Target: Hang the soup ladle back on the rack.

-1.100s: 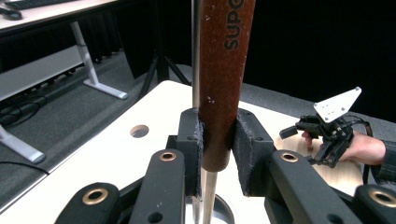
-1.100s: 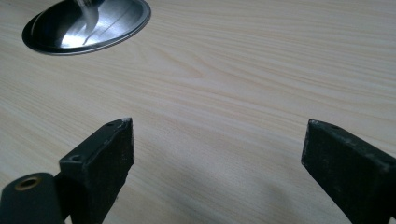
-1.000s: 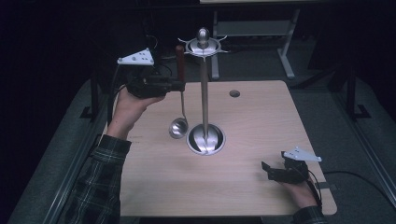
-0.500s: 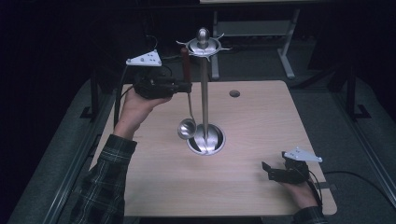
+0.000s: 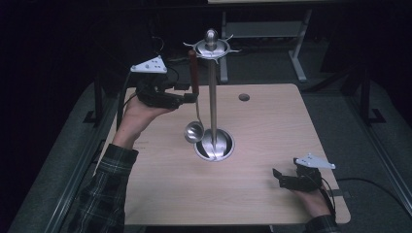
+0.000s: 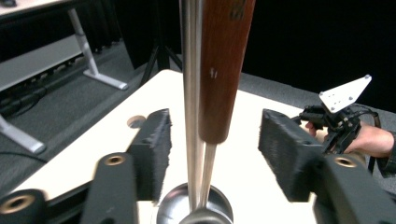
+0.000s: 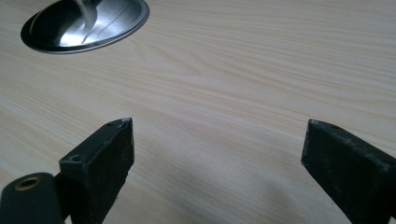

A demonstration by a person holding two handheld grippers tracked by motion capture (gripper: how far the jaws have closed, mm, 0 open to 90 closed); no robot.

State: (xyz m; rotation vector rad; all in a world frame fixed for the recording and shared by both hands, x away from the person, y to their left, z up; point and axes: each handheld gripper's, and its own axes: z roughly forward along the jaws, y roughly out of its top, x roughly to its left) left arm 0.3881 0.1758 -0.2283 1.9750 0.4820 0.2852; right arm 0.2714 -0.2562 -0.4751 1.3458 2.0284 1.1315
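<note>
My left gripper [image 5: 190,98] had just been opening, its pads standing clear either side of the ladle [image 6: 223,70], which hung from the rack [image 5: 212,97] mid-table; a nudge on pulling back could unhook it. My right gripper [image 5: 280,177] lay spread near the table's [image 5: 272,126] front right corner. The hook holding the handle was hard to make out.

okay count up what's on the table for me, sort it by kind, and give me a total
Ladles: 1, a ladle with a brown wooden handle, hanging on the stand.
Utensil stands: 1, a steel stand with a round base.
Hand-held tongs: 2, left tongs open around the ladle handle, right tongs open and resting on the table.
Total: 4
</note>
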